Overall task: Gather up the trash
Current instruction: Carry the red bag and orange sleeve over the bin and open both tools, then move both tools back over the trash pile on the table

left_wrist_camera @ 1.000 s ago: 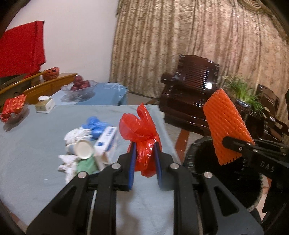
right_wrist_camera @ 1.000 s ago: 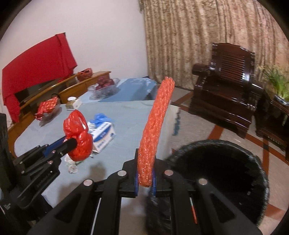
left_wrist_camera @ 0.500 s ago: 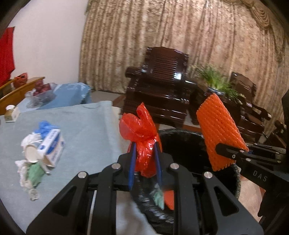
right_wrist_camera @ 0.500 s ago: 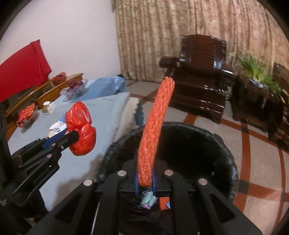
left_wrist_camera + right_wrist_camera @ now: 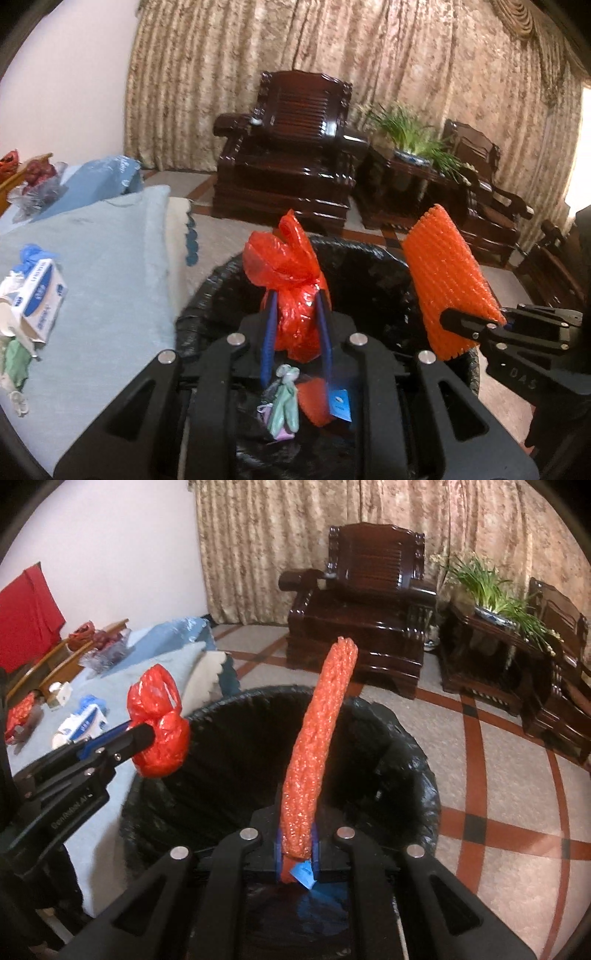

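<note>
A gold patterned curtain (image 5: 369,81) covers the far wall, with a dark wooden armchair (image 5: 295,155) in front of it and a potted green plant (image 5: 413,136) on a side stand next to the chair. The tabletop (image 5: 103,266), under a pale blue cloth, lies at the left edge of a round bin (image 5: 406,760) lined with a black bag. Inside the bin lie a crumpled greenish wad (image 5: 286,406), an orange scrap and a small blue tag. The left claw (image 5: 295,332) is clamped on a knotted red plastic bag (image 5: 291,291), held over the near left part of the bin opening. The right claw (image 5: 297,843) is closed on the lower end of an orange foam net sleeve (image 5: 317,746), which stands upright above the bin's middle. On the tabletop, well apart from the bin, rest a white and blue box (image 5: 38,299), blue gloves (image 5: 35,253) beside it, and crumpled white paper.
</note>
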Demonstrator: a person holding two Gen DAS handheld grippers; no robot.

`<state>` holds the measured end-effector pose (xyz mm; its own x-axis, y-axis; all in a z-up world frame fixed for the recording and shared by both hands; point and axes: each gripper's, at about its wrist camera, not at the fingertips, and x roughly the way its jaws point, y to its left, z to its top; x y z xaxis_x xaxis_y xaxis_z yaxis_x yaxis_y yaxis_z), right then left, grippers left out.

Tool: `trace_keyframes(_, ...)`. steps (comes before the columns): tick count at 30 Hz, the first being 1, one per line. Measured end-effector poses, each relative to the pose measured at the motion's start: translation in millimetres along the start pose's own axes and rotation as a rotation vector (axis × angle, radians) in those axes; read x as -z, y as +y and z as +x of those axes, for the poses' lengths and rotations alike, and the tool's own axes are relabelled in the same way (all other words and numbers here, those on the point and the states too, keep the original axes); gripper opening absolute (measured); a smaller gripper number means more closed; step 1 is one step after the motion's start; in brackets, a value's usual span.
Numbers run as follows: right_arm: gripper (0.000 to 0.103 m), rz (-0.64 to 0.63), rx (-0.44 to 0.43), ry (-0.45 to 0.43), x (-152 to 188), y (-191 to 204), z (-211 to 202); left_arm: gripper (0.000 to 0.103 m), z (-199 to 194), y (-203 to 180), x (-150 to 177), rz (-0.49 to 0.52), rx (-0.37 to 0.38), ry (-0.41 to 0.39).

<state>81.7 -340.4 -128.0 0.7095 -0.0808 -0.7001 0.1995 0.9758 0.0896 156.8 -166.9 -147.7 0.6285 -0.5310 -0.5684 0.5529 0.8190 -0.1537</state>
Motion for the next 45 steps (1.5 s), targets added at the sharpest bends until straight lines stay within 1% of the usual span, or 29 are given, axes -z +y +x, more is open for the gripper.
trace_keyframes(2,0.015,0.002,0.014,0.010,3.9,-3.3,3.1,0.040,4.9,-1.7,1.5,-0.002,0.016,0.015)
trace_keyframes(3,0.017,0.004,0.016,0.014,4.8,-5.5,4.2,0.052,6.2,-1.8,2.3,-0.008,0.022,0.018)
trace_keyframes(4,0.023,0.005,0.021,0.017,5.8,-7.2,4.9,0.060,6.3,0.3,3.1,-0.017,0.026,0.017)
trace_keyframes(5,0.034,0.006,0.026,0.015,6.6,-9.1,4.9,0.063,6.3,1.1,3.1,-0.021,0.027,0.017)
trace_keyframes(6,0.040,0.008,0.033,0.012,7.5,-11.1,4.4,0.068,5.6,2.8,3.7,-0.024,0.027,0.015)
trace_keyframes(7,0.049,0.012,0.039,0.009,7.9,-12.1,3.4,0.073,4.4,4.6,3.7,-0.025,0.025,0.012)
trace_keyframes(8,0.064,0.015,0.043,0.002,8.0,-13.6,1.9,0.077,1.5,7.3,4.1,-0.025,0.019,0.004)
trace_keyframes(9,0.075,0.017,0.051,-0.007,7.3,-14.1,0.3,0.083,-1.8,9.8,4.4,-0.024,0.010,-0.006)
trace_keyframes(10,0.093,0.018,0.072,-0.026,6.5,-13.1,-3.4,0.087,-4.9,12.6,4.2,-0.024,-0.001,-0.013)
trace_keyframes(11,0.097,0.020,0.082,-0.045,5.8,-12.7,-7.2,0.088,-10.1,17.9,4.5,-0.027,-0.015,-0.021)
trace_keyframes(13,0.097,0.019,0.065,-0.084,2.6,-7.7,-14.6,0.092,-19.2,25.0,2.4,-0.031,-0.037,-0.031)
trace_keyframes(15,0.097,0.017,0.040,-0.112,-1.5,-2.3,-20.6,0.095,-32.4,35.6,1.4,-0.036,-0.081,-0.045)
trace_keyframes(19,0.097,-0.002,-0.015,-0.165,-11.6,20.9,-28.7,0.095,-61.9,60.9,-0.7,-0.064,-0.149,-0.079)
trace_keyframes(22,0.097,-0.023,-0.061,-0.184,-18.0,44.0,-28.1,0.095,-88.1,85.6,-1.5,-0.090,-0.216,-0.112)
trace_keyframes(25,0.097,-0.051,-0.100,-0.189,-23.0,69.0,-24.1,0.095,-109.2,105.4,-3.0,-0.111,-0.270,-0.133)
trace_keyframes(27,0.097,-0.072,-0.135,-0.191,-26.6,89.9,-20.9,0.095,-125.0,122.0,-0.6,-0.127,-0.319,-0.148)
trace_keyframes(34,0.097,-0.136,-0.219,-0.197,-31.2,153.1,-3.0,0.095,-160.5,172.6,17.8,-0.178,-0.462,-0.151)
trace_keyframes(39,0.097,-0.181,-0.271,-0.194,-31.2,195.8,11.3,0.095,-174.1,206.4,35.9,-0.212,-0.534,-0.130)
trace_keyframes(45,0.097,-0.210,-0.299,-0.175,-27.0,231.2,32.4,0.095,-178.0,243.3,51.8,-0.252,-0.588,-0.104)
